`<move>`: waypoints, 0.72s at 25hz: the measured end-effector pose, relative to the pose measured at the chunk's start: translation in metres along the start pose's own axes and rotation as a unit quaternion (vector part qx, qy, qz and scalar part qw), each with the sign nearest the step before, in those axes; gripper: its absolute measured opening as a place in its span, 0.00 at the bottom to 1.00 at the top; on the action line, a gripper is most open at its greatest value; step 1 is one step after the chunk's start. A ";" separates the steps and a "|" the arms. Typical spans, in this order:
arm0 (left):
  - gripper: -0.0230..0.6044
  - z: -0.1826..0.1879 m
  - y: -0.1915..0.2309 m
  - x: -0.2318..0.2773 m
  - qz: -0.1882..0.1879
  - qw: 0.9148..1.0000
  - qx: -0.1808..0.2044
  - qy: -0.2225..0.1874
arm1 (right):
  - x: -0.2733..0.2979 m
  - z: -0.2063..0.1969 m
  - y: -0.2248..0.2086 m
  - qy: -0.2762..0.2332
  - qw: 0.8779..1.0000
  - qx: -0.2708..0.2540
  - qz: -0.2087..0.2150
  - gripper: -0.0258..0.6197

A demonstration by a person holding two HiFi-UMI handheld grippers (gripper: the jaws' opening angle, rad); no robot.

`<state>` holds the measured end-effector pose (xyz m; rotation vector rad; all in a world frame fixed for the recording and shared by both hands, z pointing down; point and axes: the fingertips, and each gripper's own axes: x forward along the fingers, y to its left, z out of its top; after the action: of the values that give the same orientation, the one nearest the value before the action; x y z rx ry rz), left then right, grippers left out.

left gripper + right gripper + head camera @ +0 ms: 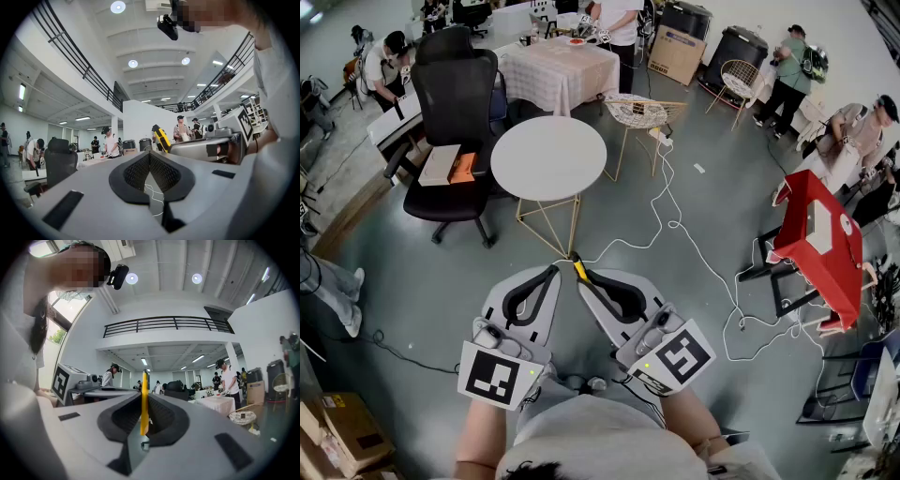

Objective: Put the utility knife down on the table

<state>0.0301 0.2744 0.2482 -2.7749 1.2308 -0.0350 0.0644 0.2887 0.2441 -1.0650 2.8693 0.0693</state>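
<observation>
The utility knife is pinched upright between the two pads of my right claw. Its thin yellow edge faces that claw's camera and its end stands clear above the tips. From the head view the knife shows as a short yellow and black piece poking out past the tips of the right claw, up in the air over the grey floor, not on any surface. My right claw is clamped on it.

My left claw is just beside it, tips angled inward toward the right one. In its own view the left claw has its jaws drawn together at the tips with nothing between them, and the knife rises just past them to the right.

Ahead of both claws stands the round white desk on thin gold legs, its top bare. A black office chair stands just left of it, and a white cable trails across the floor to the right, toward a red stand.
</observation>
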 end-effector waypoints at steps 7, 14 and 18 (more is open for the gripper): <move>0.05 -0.005 0.026 -0.011 -0.001 1.000 0.002 0.002 | 0.028 -0.004 0.011 0.001 1.000 -0.001 0.001 0.12; 0.05 -0.010 0.065 -0.026 -0.002 1.000 0.000 -0.003 | 0.065 -0.007 0.025 -0.001 1.000 -0.006 -0.003 0.12; 0.05 -0.011 0.088 -0.033 -0.012 1.000 0.006 -0.008 | 0.088 -0.007 0.031 -0.006 1.000 -0.006 -0.015 0.12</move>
<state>-0.0574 0.2395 0.2504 -2.7756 1.1894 -0.0227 -0.0225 0.2550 0.2435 -1.1061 2.8446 0.0913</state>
